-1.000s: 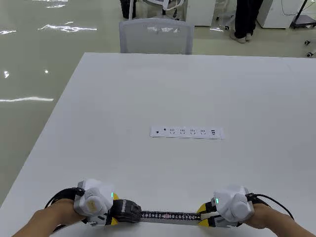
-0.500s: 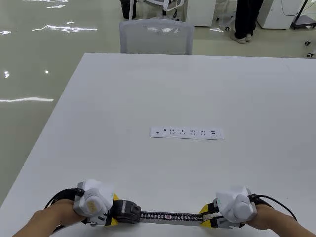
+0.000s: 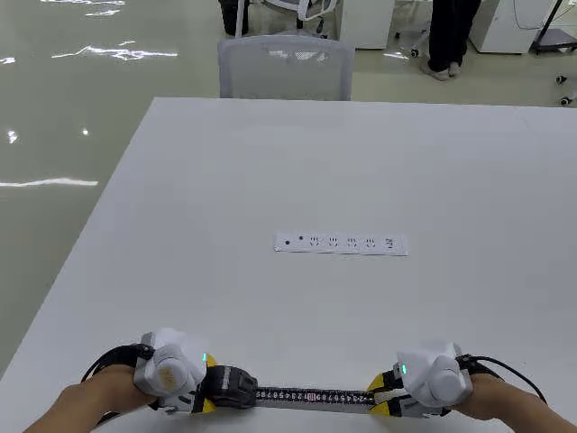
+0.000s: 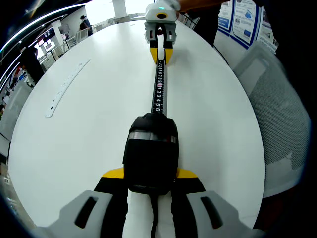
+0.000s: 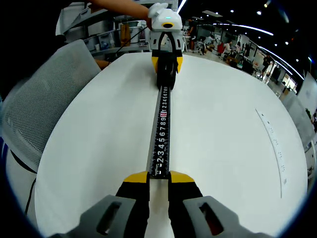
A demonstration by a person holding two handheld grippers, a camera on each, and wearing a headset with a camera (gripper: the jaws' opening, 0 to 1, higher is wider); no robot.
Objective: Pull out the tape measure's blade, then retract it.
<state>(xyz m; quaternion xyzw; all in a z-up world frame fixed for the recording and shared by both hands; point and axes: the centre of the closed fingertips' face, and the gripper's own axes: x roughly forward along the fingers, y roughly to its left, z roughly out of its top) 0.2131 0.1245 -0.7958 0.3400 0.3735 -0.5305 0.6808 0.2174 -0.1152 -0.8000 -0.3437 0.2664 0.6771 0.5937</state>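
Observation:
A black tape measure case [image 4: 150, 151] sits between the yellow-tipped fingers of my left gripper [image 4: 150, 173], which is shut on it. In the head view that case [image 3: 230, 387] lies at the table's near edge. Its dark numbered blade [image 3: 311, 396] runs out to the right, flat above the white table [image 3: 361, 162]. My right gripper [image 5: 159, 177] is shut on the blade's [image 5: 162, 131] end hook. In the head view the right gripper [image 3: 383, 402] is at the bottom right and the left gripper [image 3: 209, 397] at the bottom left. Each gripper view looks along the blade [image 4: 159, 88] at the other gripper.
A white power strip [image 3: 341, 243] lies flat on the middle of the table. A grey mesh chair [image 3: 284, 67] stands at the far edge. A person's legs [image 3: 448, 36] are on the floor beyond. The near table edge is right under both hands.
My right gripper has moved slightly to the right with the hook, drawing out a little more blade. The left gripper and case have stayed put.

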